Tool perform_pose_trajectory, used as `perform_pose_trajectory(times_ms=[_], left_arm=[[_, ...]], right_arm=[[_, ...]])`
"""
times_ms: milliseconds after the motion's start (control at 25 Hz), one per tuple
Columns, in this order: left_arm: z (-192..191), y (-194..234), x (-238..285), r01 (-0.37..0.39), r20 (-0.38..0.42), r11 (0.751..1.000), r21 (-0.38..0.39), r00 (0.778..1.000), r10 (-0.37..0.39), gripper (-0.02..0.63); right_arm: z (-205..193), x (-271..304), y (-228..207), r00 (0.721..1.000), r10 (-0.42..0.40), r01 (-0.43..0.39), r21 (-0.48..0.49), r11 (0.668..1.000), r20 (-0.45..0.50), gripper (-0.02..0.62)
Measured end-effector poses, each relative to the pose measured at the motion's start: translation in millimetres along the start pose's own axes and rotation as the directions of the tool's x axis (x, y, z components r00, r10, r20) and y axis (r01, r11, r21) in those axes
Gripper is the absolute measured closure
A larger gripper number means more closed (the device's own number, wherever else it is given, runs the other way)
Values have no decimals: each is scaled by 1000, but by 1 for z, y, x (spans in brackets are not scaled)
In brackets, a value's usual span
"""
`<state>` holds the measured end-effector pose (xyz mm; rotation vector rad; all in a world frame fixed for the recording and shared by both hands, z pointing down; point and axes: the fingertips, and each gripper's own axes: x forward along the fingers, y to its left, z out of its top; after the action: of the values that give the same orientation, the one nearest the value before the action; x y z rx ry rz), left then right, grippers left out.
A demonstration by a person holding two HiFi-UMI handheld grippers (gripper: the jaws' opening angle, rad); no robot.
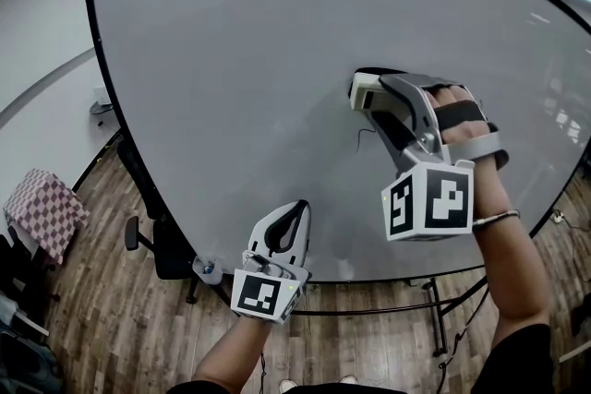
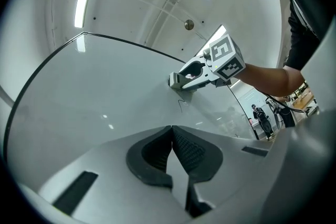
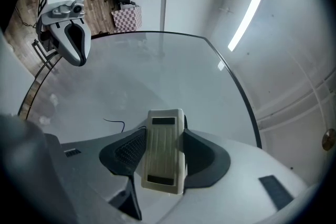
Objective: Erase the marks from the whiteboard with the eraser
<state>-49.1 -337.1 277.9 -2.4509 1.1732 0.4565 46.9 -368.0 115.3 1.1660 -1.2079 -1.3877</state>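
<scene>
Eraser (image 3: 164,152) was held in the right gripper (image 3: 166,136), plainly shown only in that gripper's view, beside a thin mark (image 3: 116,123) on the whiteboard (image 3: 157,71); the left gripper (image 2: 172,136) was closed.

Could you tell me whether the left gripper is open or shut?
Shut: on the left gripper, dark ribbed pads meet, nothing between.

Left gripper (image 1: 297,209) and right gripper (image 1: 363,89): light grey moulded shells, jaws lined with dark ribbed pads (image 2: 190,150). At the rear of each shell sits a cube (image 1: 429,200) bearing black-and-white square markers. Black straps (image 1: 466,115) cross the right gripper's handle. Thin metal bangle (image 1: 496,218) behind it; black sleeve (image 1: 517,355).
</scene>
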Motion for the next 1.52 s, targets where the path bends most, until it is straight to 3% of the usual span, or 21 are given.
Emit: perform_pose_trajectory(times_ms=[880,1520], left_arm=[[-6,7,-8,-25,-16,1000,-14,1000,25,587],[-9,5,-22,-48,-24,999,-24,999,47,586]], right_arm=[[11,-4,86,996,90,-90,6,996,-8,350],[20,-14,162,987,160,-162,-52,985,-35,350]])
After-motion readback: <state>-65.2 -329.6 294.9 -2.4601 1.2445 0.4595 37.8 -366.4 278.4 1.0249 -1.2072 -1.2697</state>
